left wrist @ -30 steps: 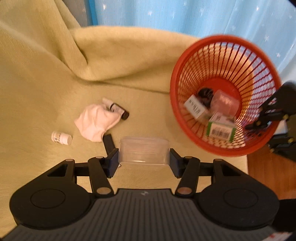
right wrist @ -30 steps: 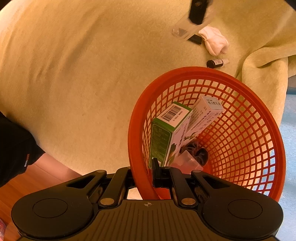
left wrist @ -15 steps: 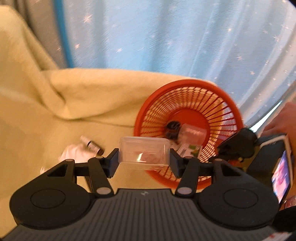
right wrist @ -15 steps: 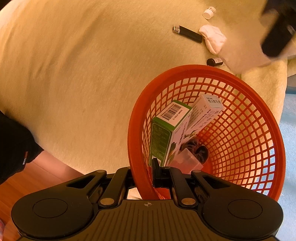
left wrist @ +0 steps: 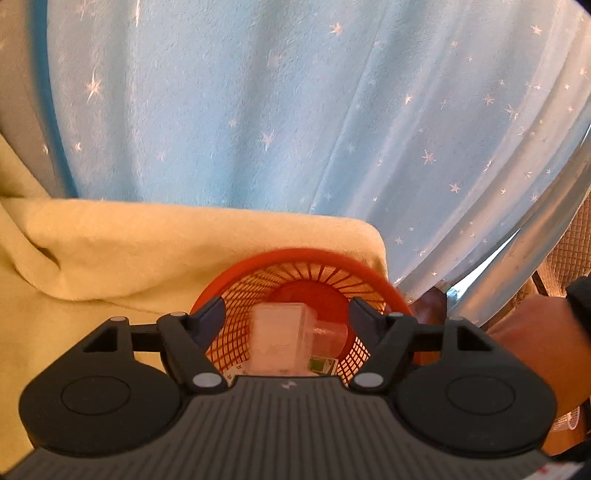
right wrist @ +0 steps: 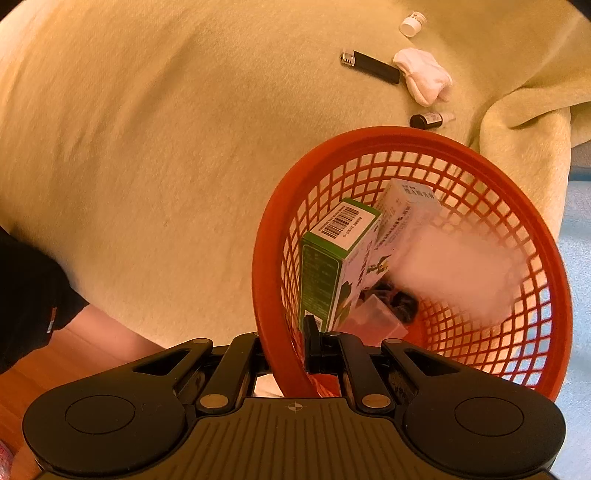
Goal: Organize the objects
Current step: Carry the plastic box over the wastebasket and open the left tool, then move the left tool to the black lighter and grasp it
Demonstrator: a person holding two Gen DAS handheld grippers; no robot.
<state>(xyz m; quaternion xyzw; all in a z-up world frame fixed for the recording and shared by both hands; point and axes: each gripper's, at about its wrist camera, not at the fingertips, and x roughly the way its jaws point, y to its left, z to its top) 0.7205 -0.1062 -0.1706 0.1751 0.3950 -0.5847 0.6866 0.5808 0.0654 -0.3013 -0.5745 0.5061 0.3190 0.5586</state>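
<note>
The left gripper (left wrist: 286, 314) stands wide open – the clear box (left wrist: 282, 334) is between its fingers, touching neither, blurred, inside the red basket (left wrist: 236, 291). The right gripper (right wrist: 286, 345) is clamped on the basket's rim.

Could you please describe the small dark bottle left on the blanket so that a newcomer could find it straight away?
Start at the red basket on the yellow blanket. Just beyond its far rim lies the dark bottle, on its side, below the white sock. Unlike the long black lighter and the white-capped vial, it is stubby with a pale label.
</note>
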